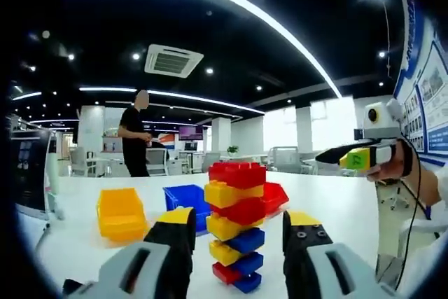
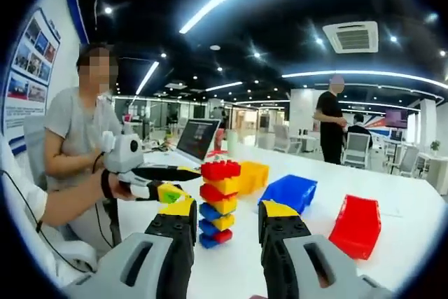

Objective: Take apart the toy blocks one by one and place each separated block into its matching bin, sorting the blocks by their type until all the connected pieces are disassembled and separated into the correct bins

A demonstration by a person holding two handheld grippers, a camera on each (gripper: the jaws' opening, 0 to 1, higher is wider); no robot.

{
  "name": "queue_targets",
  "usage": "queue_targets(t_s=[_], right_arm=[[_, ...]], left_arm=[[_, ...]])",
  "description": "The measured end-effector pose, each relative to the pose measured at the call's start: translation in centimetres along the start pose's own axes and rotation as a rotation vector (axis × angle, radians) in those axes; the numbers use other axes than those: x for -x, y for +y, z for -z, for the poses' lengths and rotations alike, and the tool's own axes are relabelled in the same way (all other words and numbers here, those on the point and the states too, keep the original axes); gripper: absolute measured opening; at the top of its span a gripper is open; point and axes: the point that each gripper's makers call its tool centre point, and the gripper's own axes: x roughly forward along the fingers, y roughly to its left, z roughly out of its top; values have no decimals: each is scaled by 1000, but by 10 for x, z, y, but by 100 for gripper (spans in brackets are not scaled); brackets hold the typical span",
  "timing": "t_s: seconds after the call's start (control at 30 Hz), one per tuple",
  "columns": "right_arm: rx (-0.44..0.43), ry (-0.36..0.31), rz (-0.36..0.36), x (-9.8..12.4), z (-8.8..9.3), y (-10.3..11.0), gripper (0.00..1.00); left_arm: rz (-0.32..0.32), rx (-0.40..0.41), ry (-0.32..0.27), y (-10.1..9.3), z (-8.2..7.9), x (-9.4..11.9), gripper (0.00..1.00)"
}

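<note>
A tower of red, yellow and blue toy blocks (image 1: 236, 225) stands upright on the white table (image 1: 336, 204), with a red block on top. My left gripper (image 1: 239, 220) is open, its two jaws on either side of the tower's lower half with a gap on both sides. In the left gripper view the right gripper (image 1: 358, 159) comes in from the right, held in a hand, above the table and apart from the tower. In the right gripper view the tower (image 2: 219, 201) stands just ahead of my open right gripper (image 2: 227, 211). The left gripper (image 2: 166, 185) reaches in from the left beside the tower.
Three bins stand behind the tower: yellow (image 1: 120, 213), blue (image 1: 185, 197), red (image 1: 276, 197). In the right gripper view they are the yellow bin (image 2: 253, 173), blue bin (image 2: 290, 190) and red bin (image 2: 357, 225). A laptop (image 2: 196, 141) stands at the table's far end. One person sits there (image 2: 80, 131); another stands behind (image 2: 329, 127).
</note>
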Motion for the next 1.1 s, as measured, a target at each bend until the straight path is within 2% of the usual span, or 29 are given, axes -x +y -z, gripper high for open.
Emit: queue_targets(t_s=[0.1,0.17,0.23,0.27,0.37,0.43,0.53,0.6,0.67,0.73,0.83,0.93,1.0,1.03,1.07,1.1], right_arm=[[6,7,-25,-11,-1,9,37],[7,11,-36,-16,-1,12,37],[6,15,-42,-19,0,14,37],[7,17,-46,-20,1,16,37],[9,24,-53,-23,2,17,37],[8,27,-54,-24,3,17,37],[11,34,-56,-28,2,14,38],[13,37,-57,-31,1,13,38],[15,42,-68,-35,1,15,39],[21,48,-77,-40,0,17,40],[24,49,-80,-46,-1,17,41],[14,50,-82,-54,-1,19,41],[10,51,-68,-58,-1,18,40],[4,51,-58,-60,0,17,40],[-9,52,-39,-64,0,14,40],[-21,56,-21,-67,2,12,40]], left_arm=[[22,-19,-22,8,1,-9,52],[72,-4,-38,6,-1,-14,54],[137,40,-17,5,4,-20,55],[174,27,-8,4,5,-22,54],[214,38,0,12,8,-31,56],[261,66,-11,15,7,-37,61],[364,129,-29,10,6,-40,62],[421,217,-56,5,4,-42,63],[440,251,-52,7,13,-49,65],[472,288,-29,-1,20,-53,64],[483,299,-41,-9,21,-55,53],[449,302,-50,-12,19,-58,52],[396,282,-54,-16,18,-59,50],[366,250,-90,-13,14,-59,48],[333,277,-66,-14,18,-58,48],[307,268,-76,-16,18,-56,48]])
